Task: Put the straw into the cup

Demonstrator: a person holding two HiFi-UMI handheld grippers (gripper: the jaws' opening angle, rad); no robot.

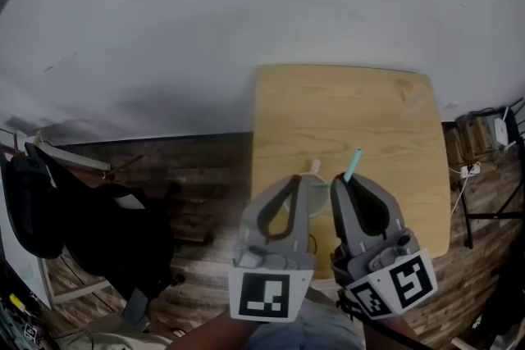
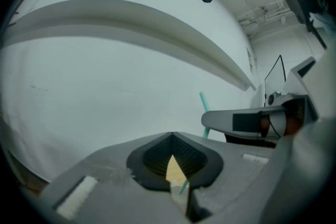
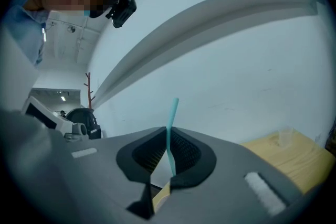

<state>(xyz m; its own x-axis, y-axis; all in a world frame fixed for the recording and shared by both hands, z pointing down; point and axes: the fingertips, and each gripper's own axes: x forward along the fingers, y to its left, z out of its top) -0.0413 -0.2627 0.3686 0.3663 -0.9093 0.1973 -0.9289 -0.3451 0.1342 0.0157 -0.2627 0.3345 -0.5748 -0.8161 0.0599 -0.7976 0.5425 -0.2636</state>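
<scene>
White wall (image 1: 246, 4) takes up the upper half of the head view, with dark plank floor (image 1: 205, 160) below it at the left and a pale wooden worktop (image 1: 385, 127) right of centre. Both grippers sit side by side at the bottom centre, over the near edge of the worktop.

The right gripper (image 1: 343, 179) has its tongs clamped on the straw (image 1: 353, 162) — a thin teal one. In the right gripper view the straw runs up between the ribbed pads (image 3: 185, 152) and kinks slightly where the tips pinch it. It sticks out above the tips against the wall. In the head view its free end points toward the upper right.

The left gripper (image 1: 304, 176) has its tongs together at the tips, leaving only the diamond-shaped gap behind them. Through that gap in the left gripper view we see a wedge of worktop, a short piece of teal straw and a pale strip (image 2: 177, 198) low down. We cannot tell what the strip is or whether the tongs pinch it. In the head view a pale roundish shape (image 1: 317, 194) lies between the two grippers, too blurred to name.

The cup (image 3: 284, 137) — small and clear — stands upright on the worktop at the far right edge of the right gripper view, well apart from the straw.
</scene>
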